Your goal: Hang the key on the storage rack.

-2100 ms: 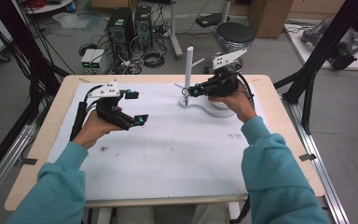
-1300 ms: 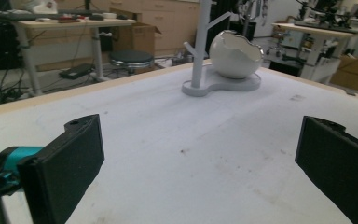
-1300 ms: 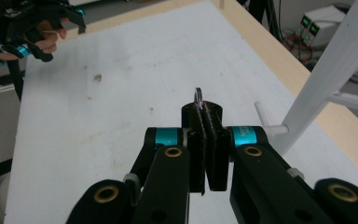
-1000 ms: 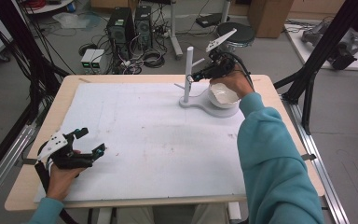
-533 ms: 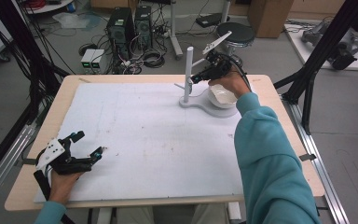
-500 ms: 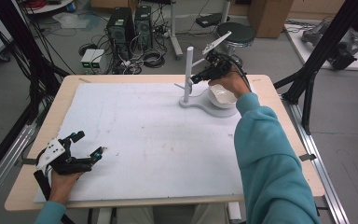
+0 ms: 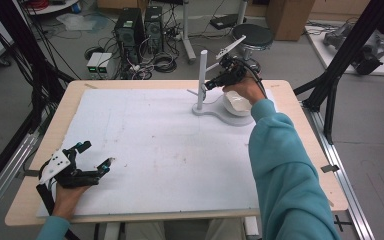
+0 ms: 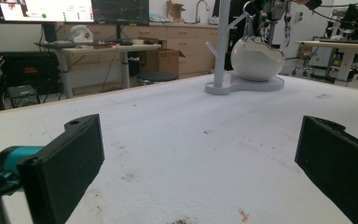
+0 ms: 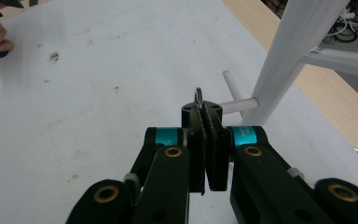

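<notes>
In the high view, the right gripper (image 7: pixel 214 84) is held over the far side of the table (image 7: pixel 70 107), its jaws pressed together beside the upright post of a white peg stand (image 7: pixel 201 75); what it pinches cannot be made out from here. A white mug (image 7: pixel 236 104) sits on the stand's base, just under the right hand (image 7: pixel 245 90). The left gripper (image 7: pixel 96 159) rests low at the near left edge of the white mat (image 7: pixel 155 150), jaws spread, well apart from the stand. In the left gripper view, its two black jaws stand wide with nothing between them; far off, the mug (image 8: pixel 255 58) sits on the stand's base beside the post (image 8: pixel 222 42). In the right gripper view, the jaws are clamped on a thin dark ring-like piece (image 9: pixel 199 100), too small to identify, close to a short peg (image 9: pixel 240 103) of the stand.
</notes>
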### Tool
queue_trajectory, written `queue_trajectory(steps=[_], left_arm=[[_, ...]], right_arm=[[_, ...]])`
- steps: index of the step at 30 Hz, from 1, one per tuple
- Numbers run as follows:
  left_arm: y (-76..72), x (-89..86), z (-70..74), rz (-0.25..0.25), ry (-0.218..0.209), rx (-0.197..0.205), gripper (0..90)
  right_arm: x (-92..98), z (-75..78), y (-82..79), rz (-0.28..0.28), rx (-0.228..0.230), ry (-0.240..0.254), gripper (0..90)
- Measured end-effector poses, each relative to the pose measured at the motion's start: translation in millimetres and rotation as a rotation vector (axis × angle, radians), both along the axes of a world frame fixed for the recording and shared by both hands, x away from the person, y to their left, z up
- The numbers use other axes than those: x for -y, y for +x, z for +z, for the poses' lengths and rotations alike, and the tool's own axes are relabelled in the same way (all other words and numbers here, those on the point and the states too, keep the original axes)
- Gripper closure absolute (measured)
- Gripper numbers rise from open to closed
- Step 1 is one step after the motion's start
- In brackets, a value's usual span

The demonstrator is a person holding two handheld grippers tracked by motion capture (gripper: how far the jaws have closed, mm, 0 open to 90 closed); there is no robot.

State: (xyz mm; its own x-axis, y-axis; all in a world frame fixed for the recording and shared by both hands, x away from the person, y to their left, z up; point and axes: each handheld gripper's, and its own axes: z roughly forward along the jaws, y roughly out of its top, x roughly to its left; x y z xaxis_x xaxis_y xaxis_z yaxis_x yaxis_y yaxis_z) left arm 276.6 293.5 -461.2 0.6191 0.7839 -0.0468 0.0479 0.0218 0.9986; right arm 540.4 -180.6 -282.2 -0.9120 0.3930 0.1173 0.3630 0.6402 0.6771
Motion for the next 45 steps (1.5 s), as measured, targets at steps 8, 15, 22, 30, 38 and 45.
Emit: queue_trajectory(steps=[8,15,22,30,38,45], left_arm=[[-0.3,-0.4,-0.2,0.001,-0.009,0.002,1.7],[-0.3,-0.3,-0.2,0.001,-0.009,0.003,1.7],[-0.5,0.0,-0.1,0.000,-0.001,0.006,1.7],[-0.6,0.0,-0.2,0.000,-0.001,0.007,1.7],[-0.5,0.0,-0.1,0.001,-0.002,0.006,1.7],[-0.9,1.0,-0.2,0.003,-0.003,0.005,1.7]], right_arm=[[0.5,-1.8,3.2,-0.002,0.016,-0.003,89.2],[2.7,-4.1,5.6,-0.011,0.009,0.009,89.1],[2.4,-7.8,8.2,-0.027,-0.009,0.002,88.8],[2.1,-10.7,9.8,-0.056,0.002,0.012,81.0],[9.6,-5.6,5.5,-0.065,0.020,0.033,70.3],[27.5,6.1,-11.0,-0.089,0.037,0.110,20.2]])
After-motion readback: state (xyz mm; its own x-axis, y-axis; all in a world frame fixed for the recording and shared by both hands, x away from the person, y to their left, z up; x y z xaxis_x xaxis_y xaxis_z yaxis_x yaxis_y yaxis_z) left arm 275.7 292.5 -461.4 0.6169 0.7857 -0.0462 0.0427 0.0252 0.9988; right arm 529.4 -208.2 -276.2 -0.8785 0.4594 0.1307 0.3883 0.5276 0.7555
